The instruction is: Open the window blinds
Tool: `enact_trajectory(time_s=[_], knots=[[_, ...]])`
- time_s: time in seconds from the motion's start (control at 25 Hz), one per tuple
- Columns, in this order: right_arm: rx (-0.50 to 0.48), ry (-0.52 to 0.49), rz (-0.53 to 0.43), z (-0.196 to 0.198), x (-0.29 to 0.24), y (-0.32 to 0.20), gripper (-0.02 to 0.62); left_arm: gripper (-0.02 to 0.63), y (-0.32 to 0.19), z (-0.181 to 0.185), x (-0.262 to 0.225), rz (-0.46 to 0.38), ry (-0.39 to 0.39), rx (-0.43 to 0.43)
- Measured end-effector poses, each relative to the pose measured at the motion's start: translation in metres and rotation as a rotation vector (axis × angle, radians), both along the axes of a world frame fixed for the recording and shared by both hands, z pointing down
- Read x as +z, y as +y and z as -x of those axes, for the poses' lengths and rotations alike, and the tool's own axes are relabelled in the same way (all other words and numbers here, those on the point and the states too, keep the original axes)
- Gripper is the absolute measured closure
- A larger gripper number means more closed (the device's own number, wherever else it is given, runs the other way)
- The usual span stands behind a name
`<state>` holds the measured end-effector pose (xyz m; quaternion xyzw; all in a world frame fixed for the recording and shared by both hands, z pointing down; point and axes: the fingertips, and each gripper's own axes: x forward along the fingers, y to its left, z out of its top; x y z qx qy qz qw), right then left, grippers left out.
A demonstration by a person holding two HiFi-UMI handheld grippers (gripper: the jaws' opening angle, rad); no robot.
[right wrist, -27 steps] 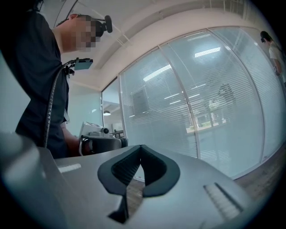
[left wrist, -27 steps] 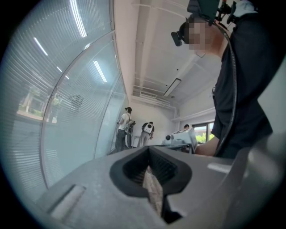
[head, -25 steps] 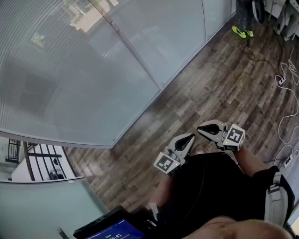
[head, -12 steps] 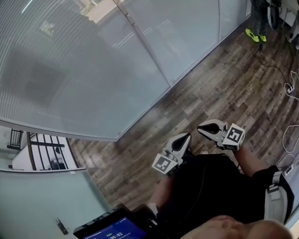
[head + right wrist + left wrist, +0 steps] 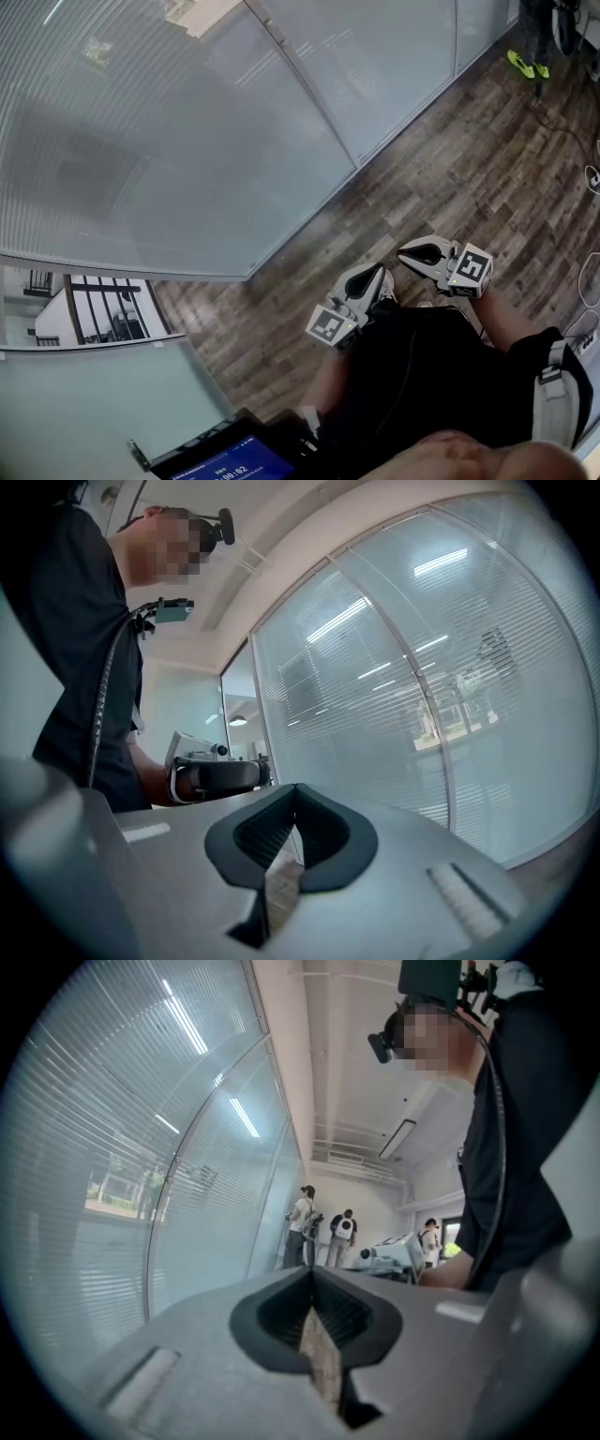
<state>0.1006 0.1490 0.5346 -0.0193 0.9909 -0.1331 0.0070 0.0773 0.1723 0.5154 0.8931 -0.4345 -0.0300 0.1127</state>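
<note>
A tall glass partition fitted with pale grey horizontal-slat window blinds (image 5: pixel 169 122), the slats shut flat across every pane, is seen ahead of both grippers and well apart from them, with a dark wood-plank floor (image 5: pixel 441 197) stretching below and between. The grey left gripper (image 5: pixel 380 272) and the grey right gripper (image 5: pixel 405 252) are held level near the person's waist, just beside each other. Each has its jaws pressed together and nothing pinched between them. The task is judged to be not yet begun, as neither gripper is near the slats. No wand, cord or knob for the blinds can be made out, so a wrong spot on the glass may be reached for. A closed gripper could also be knocked against a pane if it is brought in without the jaws first being spread. Thin white cables (image 5: pixel 591 178) are left loose on the floor to the right of the right gripper, where a foot could be caught.
</note>
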Motion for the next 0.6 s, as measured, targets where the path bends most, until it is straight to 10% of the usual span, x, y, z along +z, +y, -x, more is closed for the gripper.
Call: enact_trajectory(time_s=[0.6], knots=[[0.074, 0.017, 0.004, 0.056, -0.01, -0.084, 0.591, 0.604, -0.068, 0.043, 0.005, 0.025, 0.035, 0.087]])
